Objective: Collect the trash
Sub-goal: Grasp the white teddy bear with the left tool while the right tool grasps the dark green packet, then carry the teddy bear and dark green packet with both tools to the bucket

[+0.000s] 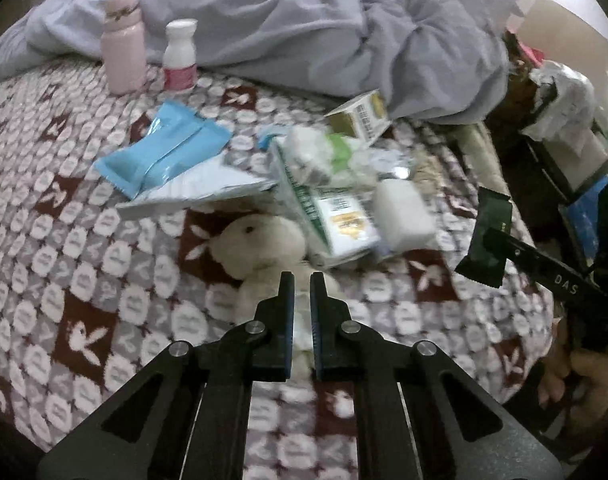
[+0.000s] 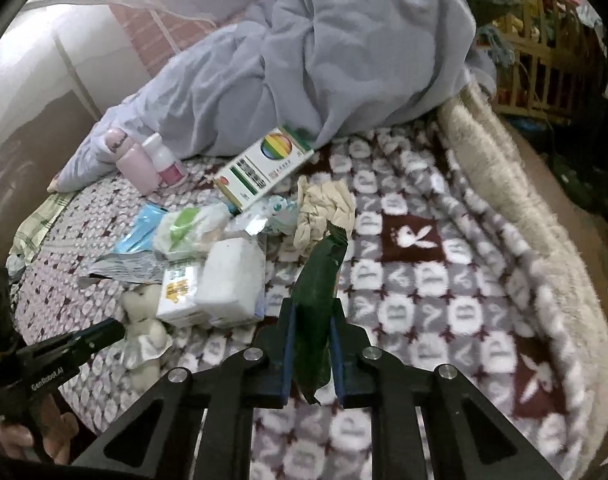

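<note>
My right gripper (image 2: 312, 304) is shut on a dark green wrapper (image 2: 322, 264), which stands up between the blue pads; from the left wrist it shows at the right, above the bed (image 1: 486, 232). A trash pile lies mid-bed: a blue wrapper (image 1: 163, 152), a silver foil packet (image 1: 199, 192), a white-and-green tissue pack (image 1: 336, 220), a white block (image 1: 404, 212) and crumpled tissue (image 1: 316, 156). My left gripper (image 1: 301, 278) hovers over a white plush rabbit (image 1: 259, 248) with its jaws nearly together. Whether they pinch the plush I cannot tell.
A pink bottle (image 1: 121, 48) and a white bottle (image 1: 179, 56) stand at the back left. A rainbow-printed box (image 2: 263, 164) leans by the grey-blue duvet (image 2: 344, 60). Cluttered shelves (image 2: 544, 40) lie beyond the bed's fleecy right edge (image 2: 524, 200).
</note>
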Tool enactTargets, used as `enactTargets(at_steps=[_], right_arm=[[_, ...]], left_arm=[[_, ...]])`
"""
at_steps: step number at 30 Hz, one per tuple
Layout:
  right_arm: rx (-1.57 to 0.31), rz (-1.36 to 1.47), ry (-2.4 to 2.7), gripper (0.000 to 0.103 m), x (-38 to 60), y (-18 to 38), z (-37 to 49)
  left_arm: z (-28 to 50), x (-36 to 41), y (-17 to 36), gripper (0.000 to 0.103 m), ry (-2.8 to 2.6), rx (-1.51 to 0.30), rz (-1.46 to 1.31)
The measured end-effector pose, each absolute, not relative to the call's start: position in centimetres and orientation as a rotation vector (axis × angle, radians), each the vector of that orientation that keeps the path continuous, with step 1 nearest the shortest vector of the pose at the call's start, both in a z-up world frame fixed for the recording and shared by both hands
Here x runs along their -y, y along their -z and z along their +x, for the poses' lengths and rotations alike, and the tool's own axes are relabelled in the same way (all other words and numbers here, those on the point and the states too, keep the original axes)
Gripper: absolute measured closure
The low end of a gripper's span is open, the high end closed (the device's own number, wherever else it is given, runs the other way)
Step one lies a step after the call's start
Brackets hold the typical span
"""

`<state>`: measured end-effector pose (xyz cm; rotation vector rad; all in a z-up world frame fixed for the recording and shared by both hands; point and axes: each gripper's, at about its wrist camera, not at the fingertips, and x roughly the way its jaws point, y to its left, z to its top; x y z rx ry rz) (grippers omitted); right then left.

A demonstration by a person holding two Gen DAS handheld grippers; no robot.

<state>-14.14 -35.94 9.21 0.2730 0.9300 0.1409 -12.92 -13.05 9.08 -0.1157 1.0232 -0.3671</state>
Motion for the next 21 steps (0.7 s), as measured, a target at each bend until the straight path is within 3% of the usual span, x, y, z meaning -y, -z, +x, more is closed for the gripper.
enactTargets(at_steps=[6, 7, 8, 10, 16, 17, 20, 21], right_arm=[[-0.901, 0.26, -0.15, 0.088, 36.6, -10.8, -16.3], [-0.899, 0.252, -0.151, 0.088, 36.5, -10.9, -16.6], [-0.899, 0.248, -0.154, 0.088, 36.5, -10.9, -16.8], [-0.907, 0.247, -0.162, 0.088, 36.4, -10.8, -17.1], [-0.915, 0.22, -0.18, 0.088, 35.5, -10.8, -17.7], [-0.917, 0.217, -0.181, 0.088, 35.5, -10.8, -17.8], [-0.919, 0.218, -0.179, 0.088, 35.7, -10.8, -18.0], [-0.919, 0.221, -0.179, 0.088, 35.8, -10.8, -18.1]], left_arm=[[-13.1, 12.4, -8.4, 0.094, 0.305, -1.048, -0.174], [-13.0, 12.2, -7.9, 0.08, 0.299, -1.063, -0.19], [-12.8, 12.1, -7.6, 0.056, 0.295, -1.071, -0.204], [-12.4, 12.2, -6.5, 0.039, 0.278, -1.068, -0.235], [-10.8, 12.8, -3.8, 0.042, 0.236, -1.113, -0.262], [-10.9, 12.9, -3.9, 0.056, 0.236, -1.115, -0.252], [-11.8, 13.1, -4.8, 0.064, 0.252, -1.116, -0.205], [-12.3, 13.1, -5.4, 0.071, 0.255, -1.108, -0.193]])
